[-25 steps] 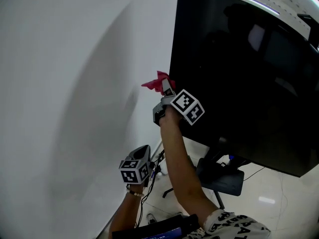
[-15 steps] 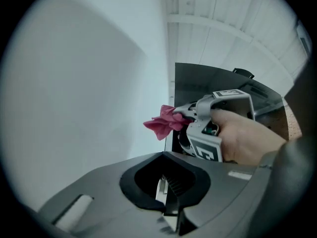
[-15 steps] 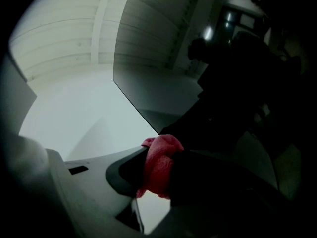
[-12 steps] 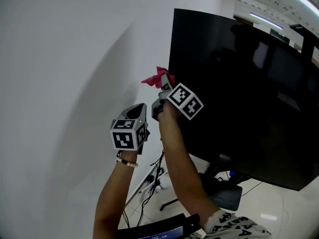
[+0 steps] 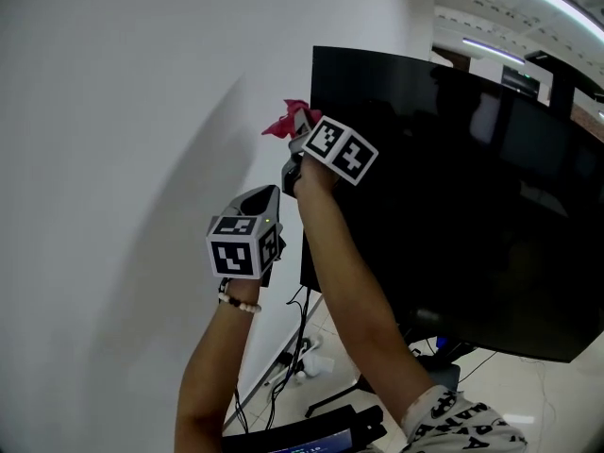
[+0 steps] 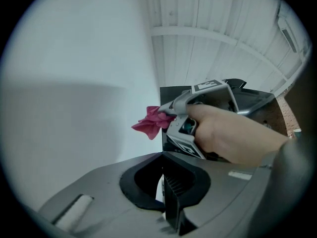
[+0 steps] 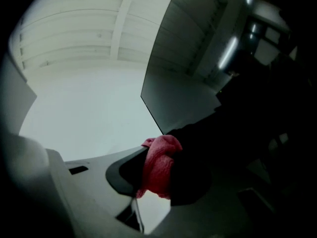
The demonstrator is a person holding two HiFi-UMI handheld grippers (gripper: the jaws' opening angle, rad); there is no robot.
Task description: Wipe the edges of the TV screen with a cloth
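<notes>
A large black TV screen stands on a stand beside a white wall. My right gripper is shut on a red cloth and presses it against the screen's left edge, not far below the top left corner. In the right gripper view the red cloth is bunched between the jaws at the dark screen edge. My left gripper hangs lower and to the left, near the wall, touching nothing. Its jaws stand together with nothing between them in the left gripper view, where the cloth also shows.
The white wall fills the left side. Under the screen are the TV stand's legs and cables on a pale floor. Ceiling lights run at the top right.
My right gripper has slid the cloth upward along the screen's left edge. My left gripper rose from low down in the first half second, then stayed about level.
</notes>
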